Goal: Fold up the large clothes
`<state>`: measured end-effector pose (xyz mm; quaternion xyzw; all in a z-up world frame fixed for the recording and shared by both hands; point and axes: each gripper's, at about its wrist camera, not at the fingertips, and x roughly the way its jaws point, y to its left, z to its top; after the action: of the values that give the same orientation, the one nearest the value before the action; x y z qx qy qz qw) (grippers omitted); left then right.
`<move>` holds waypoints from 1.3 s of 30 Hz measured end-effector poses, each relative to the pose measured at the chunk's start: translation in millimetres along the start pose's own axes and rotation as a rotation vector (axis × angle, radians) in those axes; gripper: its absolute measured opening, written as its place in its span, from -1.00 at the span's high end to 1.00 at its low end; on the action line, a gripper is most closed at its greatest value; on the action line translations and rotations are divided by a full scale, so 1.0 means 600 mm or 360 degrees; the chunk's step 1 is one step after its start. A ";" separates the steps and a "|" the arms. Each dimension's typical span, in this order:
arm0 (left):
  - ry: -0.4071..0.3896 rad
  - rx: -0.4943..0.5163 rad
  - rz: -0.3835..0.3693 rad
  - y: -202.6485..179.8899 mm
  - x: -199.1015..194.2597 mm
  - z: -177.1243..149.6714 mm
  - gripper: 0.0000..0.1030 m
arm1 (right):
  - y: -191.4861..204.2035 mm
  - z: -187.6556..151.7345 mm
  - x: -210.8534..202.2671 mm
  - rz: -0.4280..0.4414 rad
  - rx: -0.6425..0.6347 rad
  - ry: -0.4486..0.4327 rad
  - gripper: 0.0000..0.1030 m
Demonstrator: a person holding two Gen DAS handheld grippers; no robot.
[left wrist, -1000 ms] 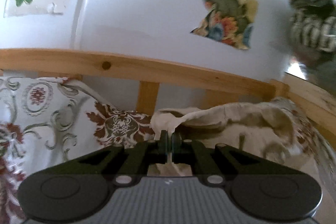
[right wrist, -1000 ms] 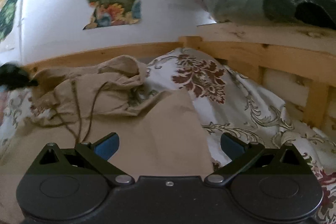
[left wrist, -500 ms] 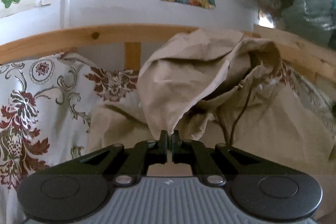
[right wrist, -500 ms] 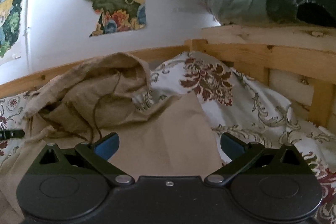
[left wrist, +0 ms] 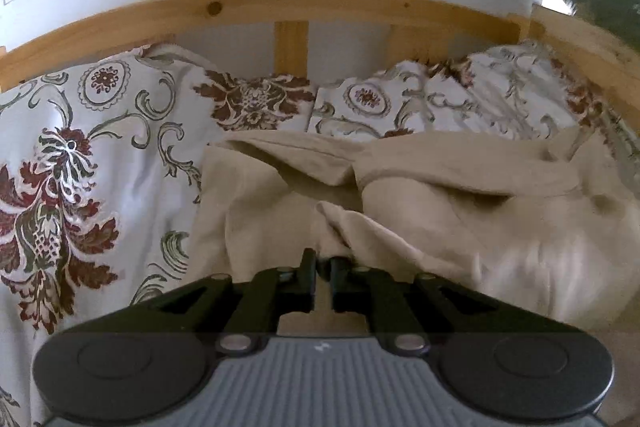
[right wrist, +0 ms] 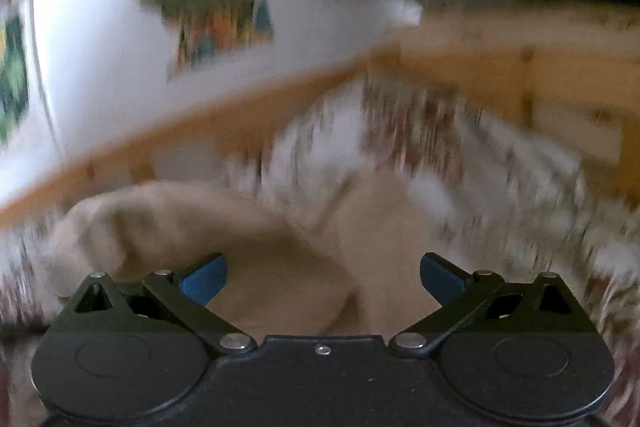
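The beige garment lies crumpled in soft folds on the floral bedspread, enclosed by the wooden bed rail. The left hand-held gripper is clenched on a fold of the garment's cloth. The right hand-held gripper is released, blue pads wide apart above the garment; this view is motion-blurred.

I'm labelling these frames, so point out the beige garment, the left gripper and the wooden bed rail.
beige garment (left wrist: 460, 227), left wrist view, on its rumpled middle.
left gripper (left wrist: 323, 269), left wrist view, midway between its fingertips, shut on a fold.
wooden bed rail (left wrist: 320, 5), left wrist view, on the top bar.
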<state>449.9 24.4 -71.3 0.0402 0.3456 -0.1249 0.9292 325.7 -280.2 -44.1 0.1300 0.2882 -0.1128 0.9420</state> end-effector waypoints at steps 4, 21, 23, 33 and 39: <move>0.0061 0.0019 0.0013 0.003 -0.003 -0.012 0.88 | 0.013 -0.052 0.028 -0.0011 -0.0087 0.0195 -0.88; 0.0143 -0.0171 -0.0244 0.010 0.005 -0.007 -0.20 | 0.001 -0.033 0.070 -0.0002 -0.0319 0.0152 0.22; 0.0163 -0.0123 -0.0193 -0.006 0.030 -0.001 -0.20 | -0.005 -0.017 0.079 -0.0065 -0.0321 0.0070 0.50; 0.0132 -0.0247 -0.0168 0.020 -0.041 -0.057 -0.36 | -0.065 0.019 0.047 -0.0222 -0.0196 -0.0151 0.24; -0.0092 -0.0276 -0.0133 0.014 -0.038 0.004 -0.52 | -0.061 0.028 0.062 0.0215 0.0094 -0.0066 -0.18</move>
<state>436.9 37.0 -54.8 -0.0586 0.3295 -0.1342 0.9327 353.5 -324.9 -58.6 0.1744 0.2558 -0.0600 0.9490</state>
